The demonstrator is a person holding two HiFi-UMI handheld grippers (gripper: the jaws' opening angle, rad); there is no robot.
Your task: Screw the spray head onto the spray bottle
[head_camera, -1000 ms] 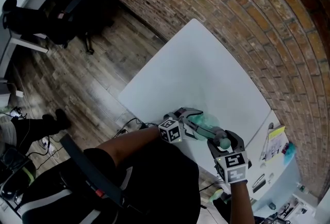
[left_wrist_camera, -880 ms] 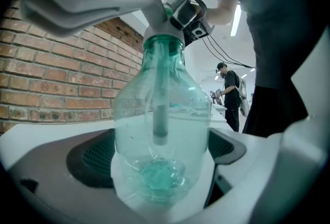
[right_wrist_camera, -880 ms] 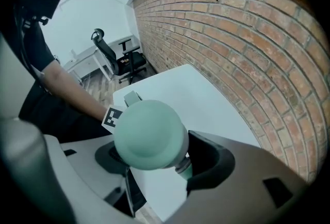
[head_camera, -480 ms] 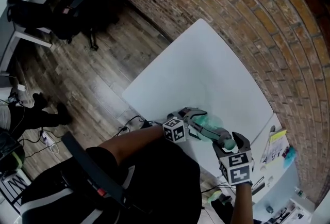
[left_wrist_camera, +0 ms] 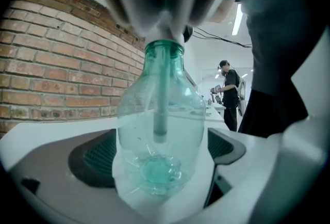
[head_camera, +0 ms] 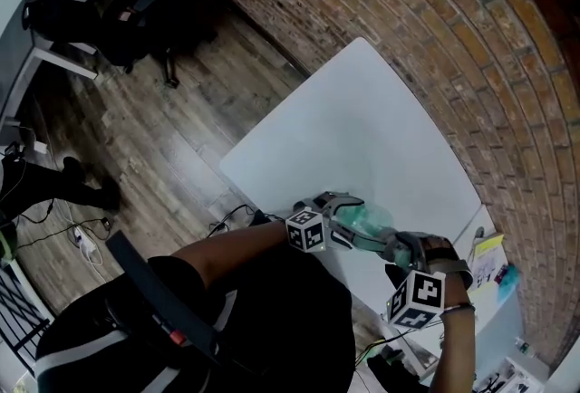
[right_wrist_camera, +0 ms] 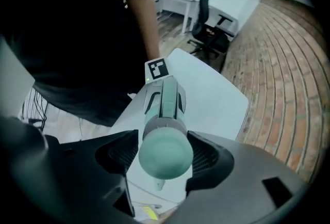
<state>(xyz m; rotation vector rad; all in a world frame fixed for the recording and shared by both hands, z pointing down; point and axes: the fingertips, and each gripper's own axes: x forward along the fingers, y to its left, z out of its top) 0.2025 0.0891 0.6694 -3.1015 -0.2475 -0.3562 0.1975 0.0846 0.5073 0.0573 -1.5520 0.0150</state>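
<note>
Two grippers are seen closed on one assembly, held in the air close to the person's body, over the near edge of the white table (head_camera: 362, 129). The left gripper (left_wrist_camera: 160, 158) is clamped around the lower body of the spray bottle (left_wrist_camera: 160, 130), base toward its camera and neck pointing away. The right gripper (right_wrist_camera: 164, 152) is clenched on the spray head (right_wrist_camera: 166, 158), whose dip tube (left_wrist_camera: 161, 99) is already sunk inside the bottle.

The deciding relation is judged to be this: the bottle's long axis runs nearly level from the left gripper to the right, the head sits at the right-hand end, and the two sets of jaws face each other along that line — so any turning must be made about it, by the right hand.

Against the frame half a second back, the right gripper's marker cube (head_camera: 417, 299) is found rolled over — a twist, it seems — while left gripper and bottle are barely shifted. Beyond, a brick wall (head_camera: 435, 29) is seen.
</note>
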